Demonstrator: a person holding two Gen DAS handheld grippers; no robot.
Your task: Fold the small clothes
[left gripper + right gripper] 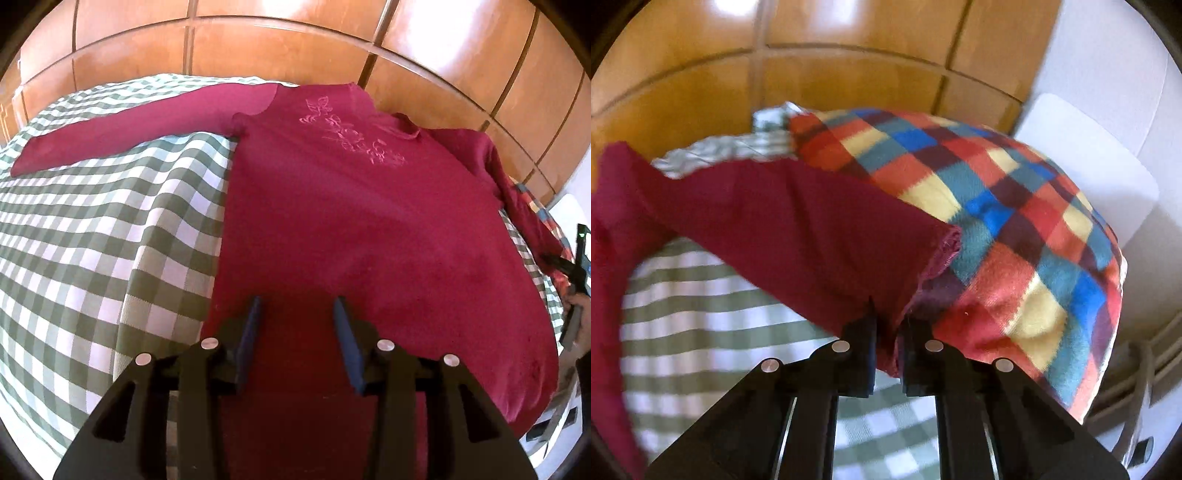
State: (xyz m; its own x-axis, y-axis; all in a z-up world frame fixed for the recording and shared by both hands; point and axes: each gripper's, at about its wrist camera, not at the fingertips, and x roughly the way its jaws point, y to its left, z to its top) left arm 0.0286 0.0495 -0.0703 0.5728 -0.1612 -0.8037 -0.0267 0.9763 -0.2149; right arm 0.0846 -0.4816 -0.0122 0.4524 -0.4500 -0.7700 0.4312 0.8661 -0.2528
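Note:
A magenta long-sleeved shirt [351, 206] with pink embroidery on its chest lies flat, front up, on a green and white checked bedspread [92, 221]. One sleeve [110, 129] stretches out to the left. My left gripper [298, 308] hovers over the shirt's lower hem, open, its blue pads [251, 332] apart with fabric showing between and below them. In the right wrist view my right gripper [889, 314] is shut on the cuff end of the other sleeve [783, 221], which rises off the bedspread [701, 302]. The right gripper [576, 266] also shows at the left wrist view's right edge.
A bright multicoloured checked fleece bundle [1015, 240] lies just right of the pinched sleeve. Wooden wardrobe doors [295, 44] stand behind the bed. A white flat object [1089, 158] and some cables [1137, 387] sit beyond the bed's right side. A hand [583, 314] holds the right gripper.

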